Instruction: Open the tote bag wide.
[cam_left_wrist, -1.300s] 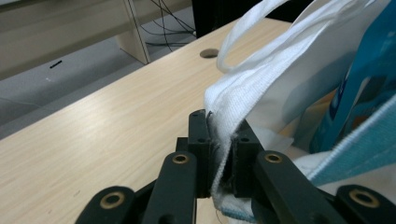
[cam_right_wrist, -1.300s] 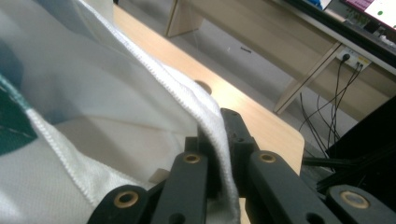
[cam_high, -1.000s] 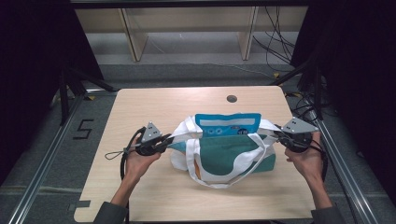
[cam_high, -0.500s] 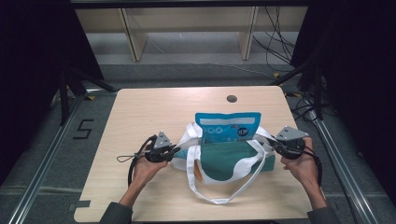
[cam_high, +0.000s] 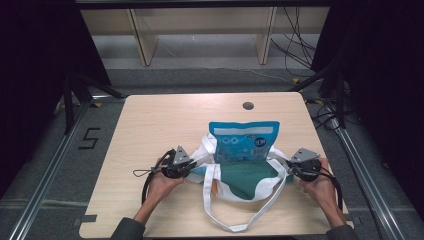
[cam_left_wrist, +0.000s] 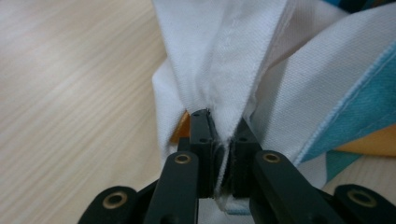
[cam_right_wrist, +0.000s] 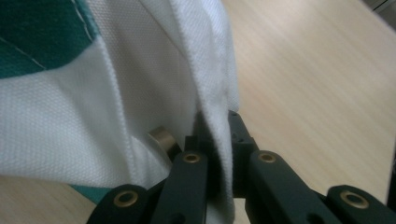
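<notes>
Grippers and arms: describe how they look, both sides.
The left gripper and right gripper are black, each topped by a grey three-cornered plate, with black cables looping behind. Close up, the linkages carry brass-coloured rivets. Dark grey sleeves show at the forearms.

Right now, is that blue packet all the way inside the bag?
No. The blue packet sticks out of the tote bag; most of its printed face lies bare on the table.

Blue pouch (cam_high: 244, 141): lower part sunk in the tote bag (cam_high: 245, 182); I cannot read its print. Bench (cam_high: 165, 125): near edge cropped. Small brass piece (cam_right_wrist: 162, 137) beside my right tongs (cam_right_wrist: 219, 140): partly behind cloth, unidentifiable.
</notes>
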